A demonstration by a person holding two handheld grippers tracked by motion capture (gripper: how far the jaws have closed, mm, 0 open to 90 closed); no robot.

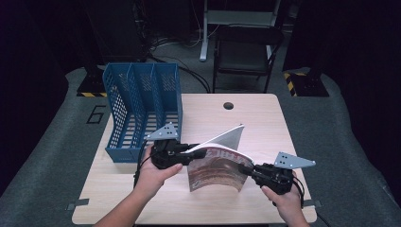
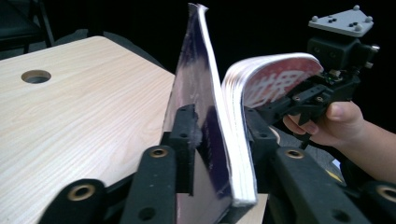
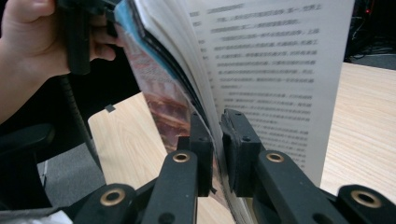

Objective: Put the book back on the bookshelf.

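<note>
A soft-cover book point(image 1: 217, 163) with a reddish-brown cover is held above the wooden table point(image 1: 255, 123), bent and partly fanned open, with a white leaf sticking up. My left gripper point(image 1: 189, 153) is shut on its left edge. In the left gripper view its jaws point(image 2: 217, 126) clamp the dark cover and a thick block of pages point(image 2: 201, 70). My right gripper point(image 1: 248, 171) is shut on the book's right edge. Up close its jaws point(image 3: 215, 126) pinch the cover and a few leaves, beside a printed page point(image 3: 271, 60). The left gripper view also shows the right gripper point(image 2: 280, 105) farther off.
A blue three-slot file rack point(image 1: 142, 109) stands on the table's far left corner, just behind my left hand. A round cable hole point(image 1: 228, 105) sits near the table's far edge. A dark chair point(image 1: 243, 52) stands on the floor beyond the table.
</note>
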